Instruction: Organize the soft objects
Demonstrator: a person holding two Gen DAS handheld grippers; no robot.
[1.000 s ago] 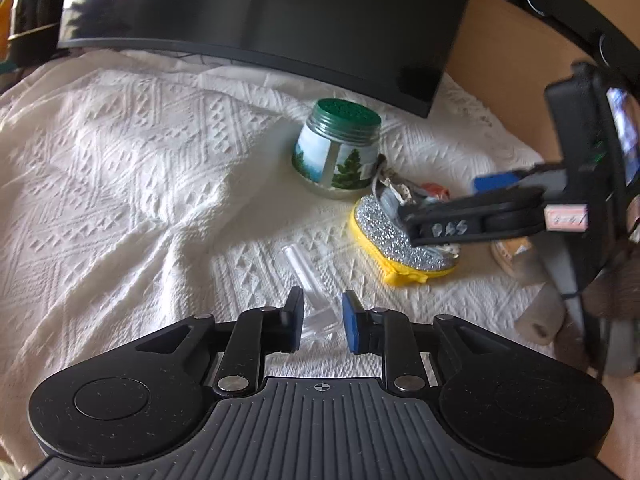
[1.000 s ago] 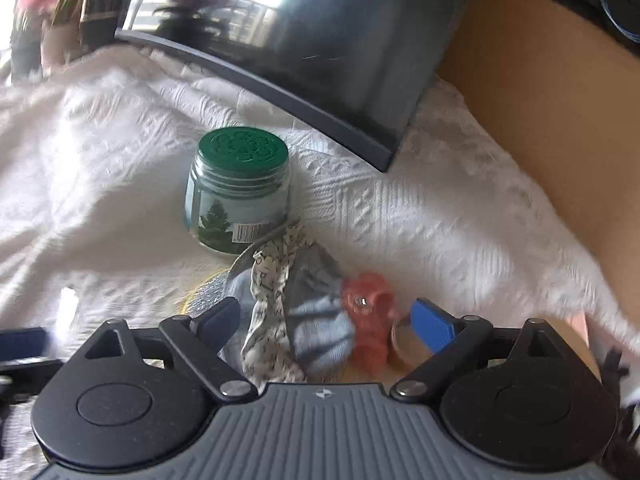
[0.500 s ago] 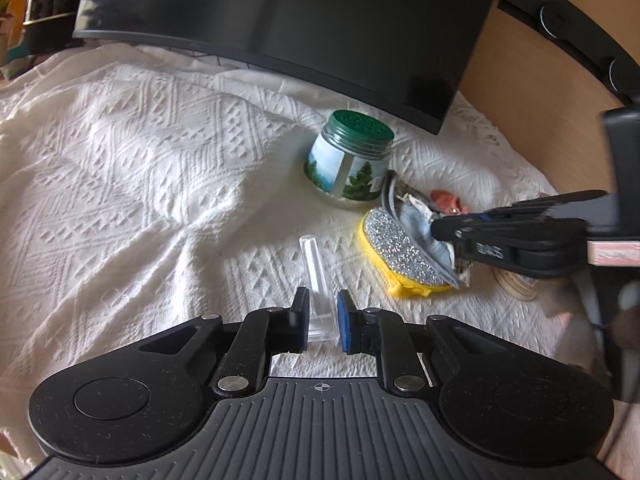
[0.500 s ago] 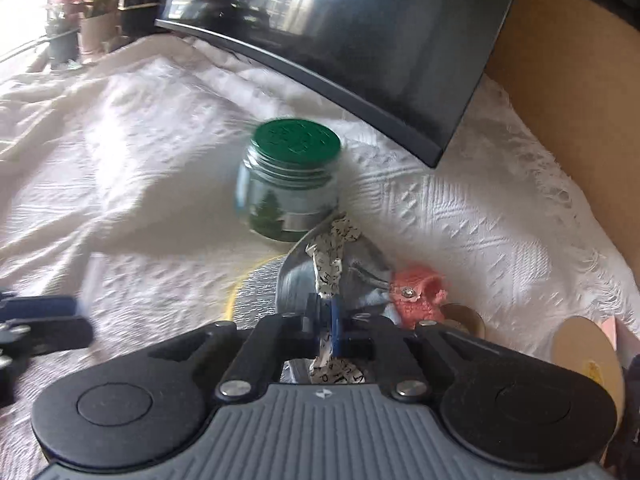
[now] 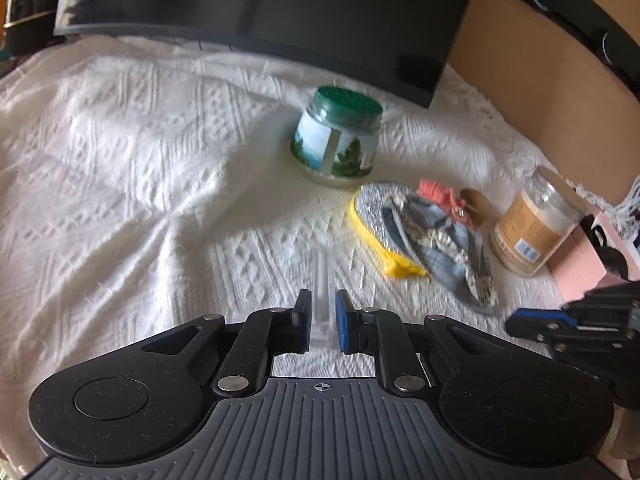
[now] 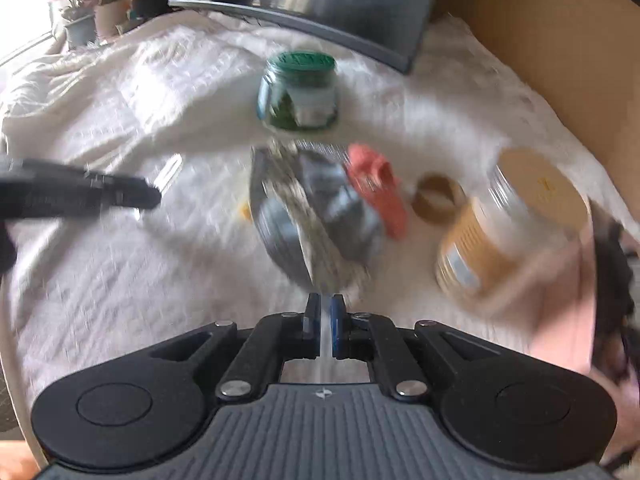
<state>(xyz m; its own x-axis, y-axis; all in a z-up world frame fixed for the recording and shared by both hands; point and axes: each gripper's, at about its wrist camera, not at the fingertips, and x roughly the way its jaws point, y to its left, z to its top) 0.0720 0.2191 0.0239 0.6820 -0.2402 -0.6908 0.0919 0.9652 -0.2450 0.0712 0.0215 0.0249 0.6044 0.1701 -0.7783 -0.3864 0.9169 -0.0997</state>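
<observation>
**Fabric piece pinched at its near tip, clear strip held in the other gripper**

The blue-grey fabric piece with a patterned trim [image 5: 438, 240] lies on the white textured cloth [image 5: 120, 168], draped partly over a glittery silver pad with a yellow edge [image 5: 374, 220]. A small coral knitted item [image 5: 440, 196] sits touching its far right side. In the right wrist view, which is badly blurred, the fabric's near tip runs straight into the right gripper [image 6: 325, 316]; its fingers are drawn close together with what looks like the trim pinched between them, though the blur keeps this from being certain.

The left gripper [image 5: 322, 320] sits left of the pile, its fingers nearly together and clamped on a clear plastic strip [image 5: 322, 280] that points away toward the green-lidded jar [image 5: 338, 140].

The step in hand appears to be lifting or dragging the fabric off the pad. Next, the right gripper likely needs a steady pull toward the near side, so the limp cloth slides free without dragging the coral item or tipping the tan-labelled jar [image 5: 532, 224] just to the right, which stands beside a pink box [image 5: 576, 256]. A dark monitor [image 5: 260, 8] stands at the far side.
</observation>
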